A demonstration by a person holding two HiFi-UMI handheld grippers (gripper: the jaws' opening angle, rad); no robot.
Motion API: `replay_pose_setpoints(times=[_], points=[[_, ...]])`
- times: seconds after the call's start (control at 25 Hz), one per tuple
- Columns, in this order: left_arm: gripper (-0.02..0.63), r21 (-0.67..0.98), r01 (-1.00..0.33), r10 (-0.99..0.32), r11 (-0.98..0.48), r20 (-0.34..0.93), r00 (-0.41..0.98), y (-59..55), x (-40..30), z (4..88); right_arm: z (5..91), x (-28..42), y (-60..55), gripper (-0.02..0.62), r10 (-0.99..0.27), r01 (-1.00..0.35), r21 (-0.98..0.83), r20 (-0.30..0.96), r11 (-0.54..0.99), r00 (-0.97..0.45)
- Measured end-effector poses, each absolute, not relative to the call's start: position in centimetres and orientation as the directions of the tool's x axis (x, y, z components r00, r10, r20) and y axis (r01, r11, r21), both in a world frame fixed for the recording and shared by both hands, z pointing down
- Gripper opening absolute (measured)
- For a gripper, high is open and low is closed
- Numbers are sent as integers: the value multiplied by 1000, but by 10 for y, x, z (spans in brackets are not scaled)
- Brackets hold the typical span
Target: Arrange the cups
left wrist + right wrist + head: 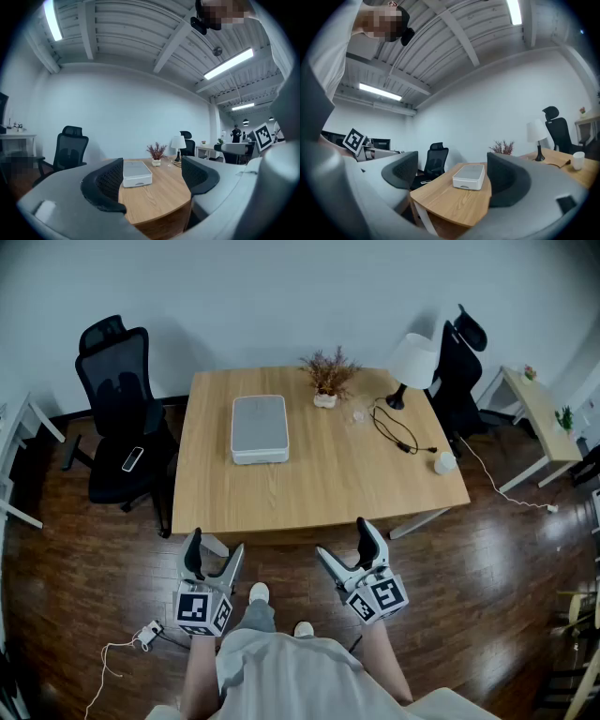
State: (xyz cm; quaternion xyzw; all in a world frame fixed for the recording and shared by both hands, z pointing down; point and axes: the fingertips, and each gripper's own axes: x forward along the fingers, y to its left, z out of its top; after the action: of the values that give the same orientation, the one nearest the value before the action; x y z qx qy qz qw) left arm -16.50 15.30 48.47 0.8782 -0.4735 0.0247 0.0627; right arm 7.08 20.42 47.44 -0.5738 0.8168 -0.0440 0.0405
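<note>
We're at the near edge of the surface (328, 474), and nothing's in hand yet. The left gripper (216, 552) hangs just short of that edge, jaws apart, with only open air and a view of the wood between them. The right gripper (345, 542) is beside it and it's the same story: jaws parted a modest way, nothing between them. So we'd call this the very start, the approach before any cup is touched.

Where are the cups? One white cup (444, 462) sits by the right edge of the surface, just past the end of the black cable (398, 432) trailing from the lamp (411, 367). There may be a small clear glass (357, 414) beside the potted plant (328, 376), but it's too faint for us to be sure. The white box (260, 428) lies left of centre, well apart from all that.

Next, we reckon the right gripper has the shorter trip. It goes forward and rightward to the white cup, with its jaws spread wider to straddle the wall, steering clear of the cable.
</note>
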Motion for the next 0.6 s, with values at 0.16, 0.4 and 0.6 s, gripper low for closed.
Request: replay_pose_setpoints(times=[0.16, 0.4, 0.6], points=[[373, 78, -800, -797, -595, 72, 600, 89, -164, 478, 454, 55, 140, 456, -947, -944, -76, -26, 322, -321], [373, 68, -760, -760, -646, 39, 649, 10, -173, 463, 430, 37, 66, 456, -955, -956, -17, -53, 293, -291], [373, 75, -759, -756, -647, 63, 651, -30, -176, 466, 431, 39, 29, 456, -957, -957, -29, -45, 288, -286]])
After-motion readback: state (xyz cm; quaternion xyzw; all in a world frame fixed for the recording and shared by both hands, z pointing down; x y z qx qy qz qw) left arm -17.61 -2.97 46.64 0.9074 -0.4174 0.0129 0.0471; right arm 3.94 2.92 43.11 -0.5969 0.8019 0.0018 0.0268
